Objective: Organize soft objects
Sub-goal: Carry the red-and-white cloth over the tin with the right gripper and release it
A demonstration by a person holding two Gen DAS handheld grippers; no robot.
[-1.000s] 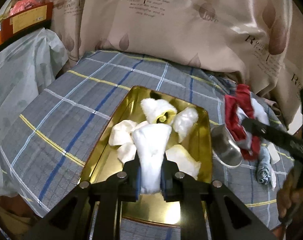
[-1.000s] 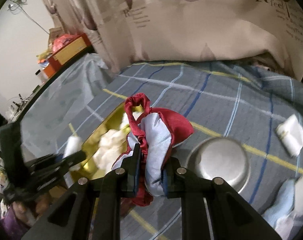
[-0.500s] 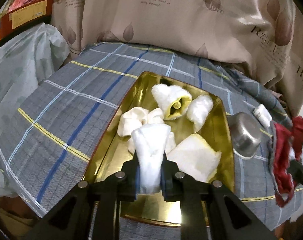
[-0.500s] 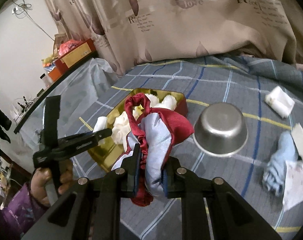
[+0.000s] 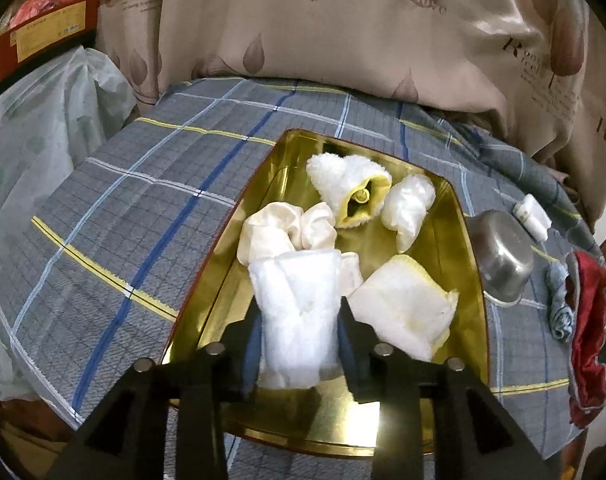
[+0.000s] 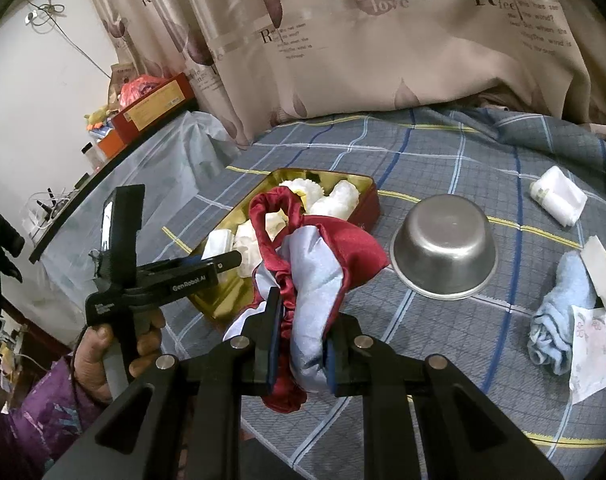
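My left gripper (image 5: 299,320) is shut on a rolled white cloth (image 5: 299,312) and holds it over the near end of a gold tin tray (image 5: 469,280). Several white and yellow-edged cloths (image 5: 403,308) lie in the tray. My right gripper (image 6: 301,332) is shut on a red and pale blue satin cloth (image 6: 319,264), held above the plaid bedspread to the right of the tray (image 6: 367,204). The left gripper (image 6: 223,260) also shows in the right wrist view, over the tray.
An upturned steel bowl (image 6: 445,244) sits right of the tray. A light blue cloth (image 6: 559,316), a white pad (image 6: 601,276), a floral paper (image 6: 591,356) and a white roll (image 6: 559,196) lie farther right. A curtain (image 5: 343,32) hangs behind the bed.
The right gripper has pulled back and up with the satin cloth, away from the tray and bowl. The left gripper has drawn back slightly, still holding the white cloth over the tray.
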